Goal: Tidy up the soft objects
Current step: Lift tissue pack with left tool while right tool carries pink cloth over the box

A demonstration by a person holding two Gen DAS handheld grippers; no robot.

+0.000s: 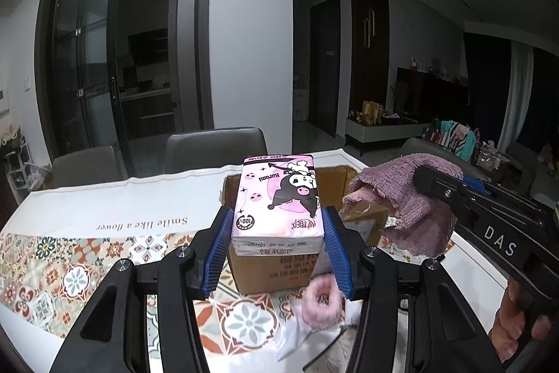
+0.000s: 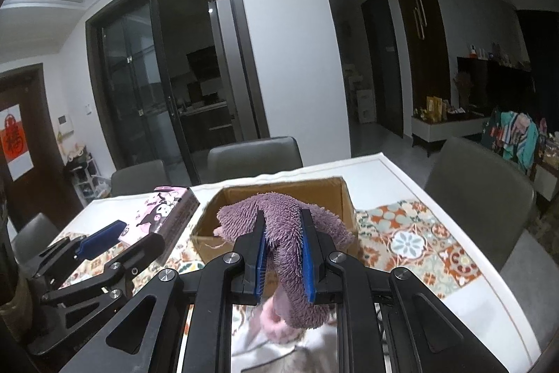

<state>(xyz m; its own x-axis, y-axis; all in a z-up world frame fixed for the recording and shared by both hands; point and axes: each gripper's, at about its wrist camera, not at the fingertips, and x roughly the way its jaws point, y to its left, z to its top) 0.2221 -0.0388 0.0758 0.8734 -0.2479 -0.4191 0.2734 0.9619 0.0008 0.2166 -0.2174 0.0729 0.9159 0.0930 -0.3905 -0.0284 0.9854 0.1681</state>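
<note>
My left gripper (image 1: 277, 219) is shut on a pink Kuromi tissue pack (image 1: 277, 201) and holds it above the front of an open cardboard box (image 1: 363, 219). The pack also shows in the right wrist view (image 2: 157, 215), left of the box (image 2: 279, 194). My right gripper (image 2: 282, 226) is shut on a purple fluffy cloth (image 2: 283, 219) that drapes down over the near edge of the box. The cloth also shows at the right in the left wrist view (image 1: 412, 198). A pink fluffy scrunchie (image 1: 319, 303) lies on the table in front of the box.
The table carries a patterned tile cloth (image 1: 70, 275) and a white runner with lettering (image 1: 104, 208). A white fabric piece (image 1: 297, 334) lies under the scrunchie. Grey chairs (image 1: 213, 145) stand at the far side and one at the right (image 2: 478, 184).
</note>
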